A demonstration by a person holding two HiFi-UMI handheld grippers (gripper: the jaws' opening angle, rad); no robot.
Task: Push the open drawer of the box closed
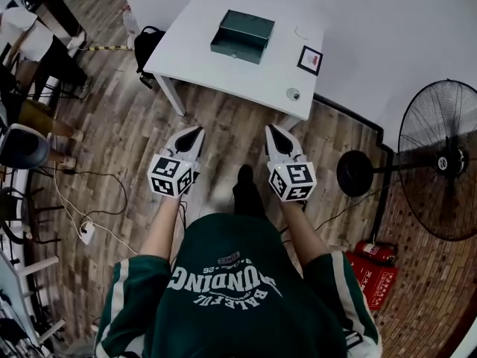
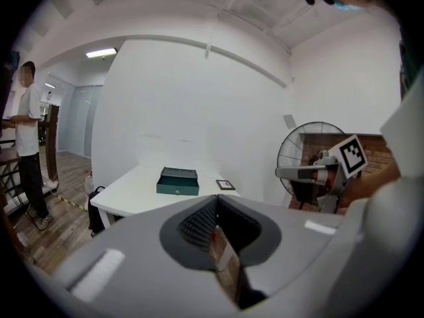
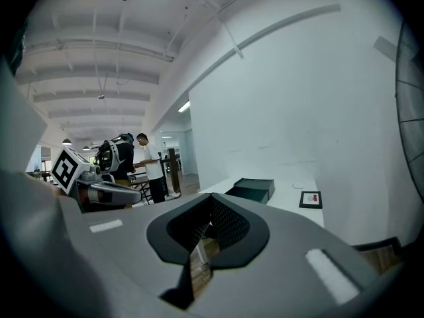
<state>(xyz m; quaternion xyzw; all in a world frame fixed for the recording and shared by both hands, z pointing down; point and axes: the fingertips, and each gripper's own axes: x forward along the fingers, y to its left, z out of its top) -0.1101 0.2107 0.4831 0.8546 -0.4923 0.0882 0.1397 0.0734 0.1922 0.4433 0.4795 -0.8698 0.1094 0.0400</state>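
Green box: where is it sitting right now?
Head view, top centre: the green box sits on the white table, toward its far side, just left of the small framed picture.

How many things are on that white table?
3 clearly: green box in the middle, small framed picture right of it, small round object at the near corner. A faint white loop beyond it may be a fourth.

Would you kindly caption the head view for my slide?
Left claw and right claw, both shut, point toward the green box on the white table.
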